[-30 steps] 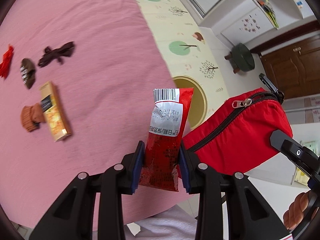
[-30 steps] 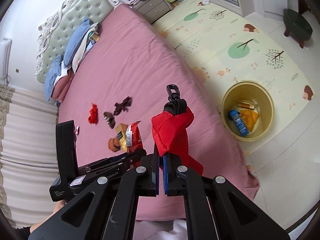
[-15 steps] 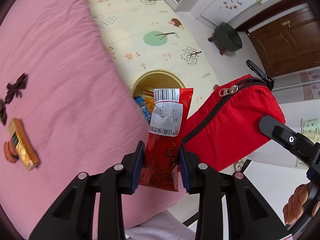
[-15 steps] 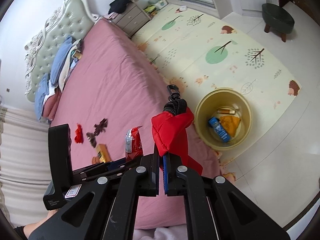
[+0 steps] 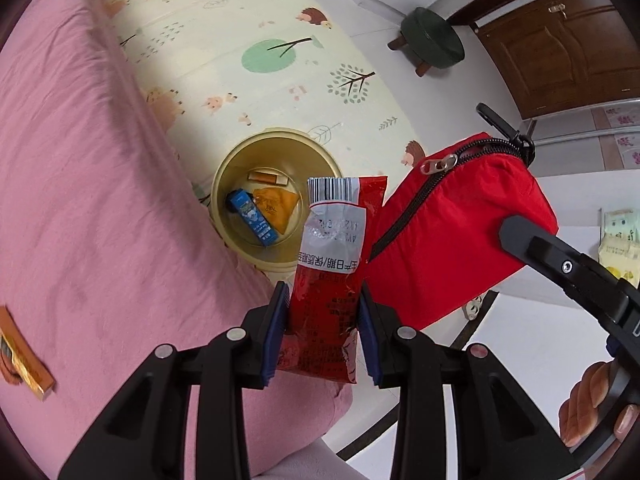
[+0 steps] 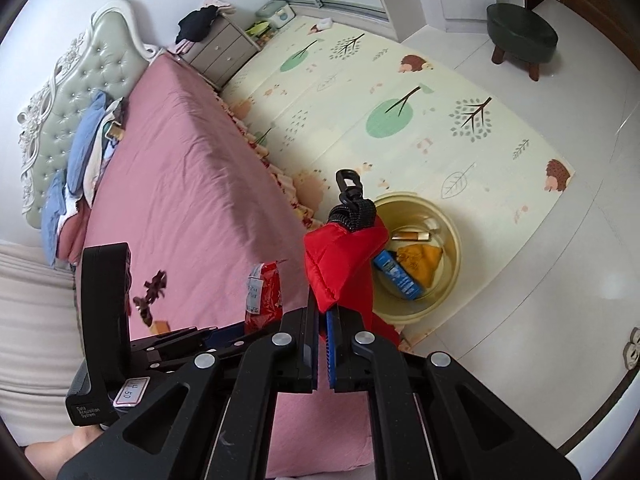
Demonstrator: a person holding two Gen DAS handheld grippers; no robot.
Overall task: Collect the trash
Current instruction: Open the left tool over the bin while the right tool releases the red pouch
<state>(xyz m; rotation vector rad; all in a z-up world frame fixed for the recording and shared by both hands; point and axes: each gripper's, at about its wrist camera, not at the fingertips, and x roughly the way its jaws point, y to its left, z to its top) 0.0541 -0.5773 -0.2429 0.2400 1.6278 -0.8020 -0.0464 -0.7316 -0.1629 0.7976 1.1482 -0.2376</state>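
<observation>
- The left tool point(image 5: 323, 330) is clamped on a red snack wrapper point(image 5: 332, 264), its blue pads pressing the packet's two sides; the packet stands upright between them, barcode end at the top.
- In the left wrist view the wrapper sits just in front of a yellow bin point(image 5: 276, 160) that stands on the patterned play mat point(image 5: 248, 52) on the floor, close against the edge of the pink bed point(image 5: 80, 200).
- Inside the bin lie a blue carton point(image 5: 253, 216), an orange wrapper point(image 5: 277, 206) and a small tan stick-shaped item – all at the bottom.
- The right tool point(image 6: 323, 354) is fully closed, pinching the fabric of a red zip pouch point(image 6: 344, 264); the pouch stands up from the jaws, its black clip at the top.
- From the right wrist view the pouch overlaps the near left rim of the bin.
- On the bed – at the far left – an orange packet point(image 5: 24, 364) lies flat, and dark scraps point(image 6: 151, 290) lie near it.
- A green stool point(image 5: 432, 40) stands on the white floor, well apart from the bin.
</observation>
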